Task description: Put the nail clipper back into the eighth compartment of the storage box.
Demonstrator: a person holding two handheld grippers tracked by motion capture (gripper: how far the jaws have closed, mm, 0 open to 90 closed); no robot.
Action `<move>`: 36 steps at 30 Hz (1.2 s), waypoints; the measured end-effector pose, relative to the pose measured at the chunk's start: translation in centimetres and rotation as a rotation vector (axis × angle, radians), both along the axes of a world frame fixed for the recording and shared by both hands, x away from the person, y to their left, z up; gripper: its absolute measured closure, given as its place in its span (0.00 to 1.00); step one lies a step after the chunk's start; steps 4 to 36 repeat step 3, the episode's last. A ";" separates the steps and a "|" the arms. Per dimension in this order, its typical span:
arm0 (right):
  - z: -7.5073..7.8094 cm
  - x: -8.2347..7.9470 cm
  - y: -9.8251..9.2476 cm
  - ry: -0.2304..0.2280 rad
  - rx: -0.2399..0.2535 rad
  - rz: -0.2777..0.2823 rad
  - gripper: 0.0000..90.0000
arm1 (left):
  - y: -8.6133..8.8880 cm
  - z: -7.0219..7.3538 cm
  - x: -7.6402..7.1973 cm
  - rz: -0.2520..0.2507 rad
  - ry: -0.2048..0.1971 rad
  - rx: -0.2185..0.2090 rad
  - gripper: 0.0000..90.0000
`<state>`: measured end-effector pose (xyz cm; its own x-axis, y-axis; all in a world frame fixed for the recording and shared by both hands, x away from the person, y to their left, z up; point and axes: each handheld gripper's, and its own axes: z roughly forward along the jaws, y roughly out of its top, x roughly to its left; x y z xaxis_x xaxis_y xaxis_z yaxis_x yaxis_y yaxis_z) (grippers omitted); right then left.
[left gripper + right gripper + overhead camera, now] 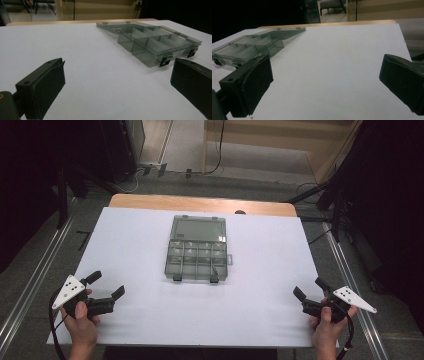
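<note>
The organizer box (196, 249) lies in the centre of the high view, on the white board (130, 235) that covers the wooden table (150, 201). The box is smoked, see-through plastic. Its lid (198, 227) is folded back flat toward the top of the frame, and the divided tray (196, 261) sits below it. Two black latches (214, 279) show on the tray's lower edge. The compartments appear empty, though the tinted plastic makes this hard to confirm.

The left gripper (107, 285) sits at the lower left of the high view, held in the left hand (80, 317), well apart from the box. Its jaws are spread wide and hold nothing. In the left gripper view, the left gripper (117, 82) frames bare white board, with the organizer box (155, 42) in the upper right of the frame, beyond the jaw tips and not touching them.

The right gripper (309, 287) sits at the lower right of the high view, held in the right hand (327, 327), also well apart from the box. Its jaws are likewise spread wide and hold nothing. In the right gripper view, the right gripper (325, 82) frames bare board, and the organizer box (252, 45) lies in the upper left of the frame, partly behind the jaw on that side.

Both grippers point up the frame toward the box.
</note>
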<state>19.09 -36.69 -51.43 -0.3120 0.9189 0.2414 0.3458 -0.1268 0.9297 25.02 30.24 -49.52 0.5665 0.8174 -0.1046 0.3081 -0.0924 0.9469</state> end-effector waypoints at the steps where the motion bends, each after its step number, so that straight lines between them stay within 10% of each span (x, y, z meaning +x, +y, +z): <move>1: 0.0 0.0 0.0 0.000 0.002 -0.002 0.00 | 0.0 0.0 0.0 0.000 -0.001 0.000 0.00; 36: 0.0 0.1 0.1 0.000 -0.001 0.003 0.00 | 0.0 0.0 0.0 0.000 -0.001 0.000 0.00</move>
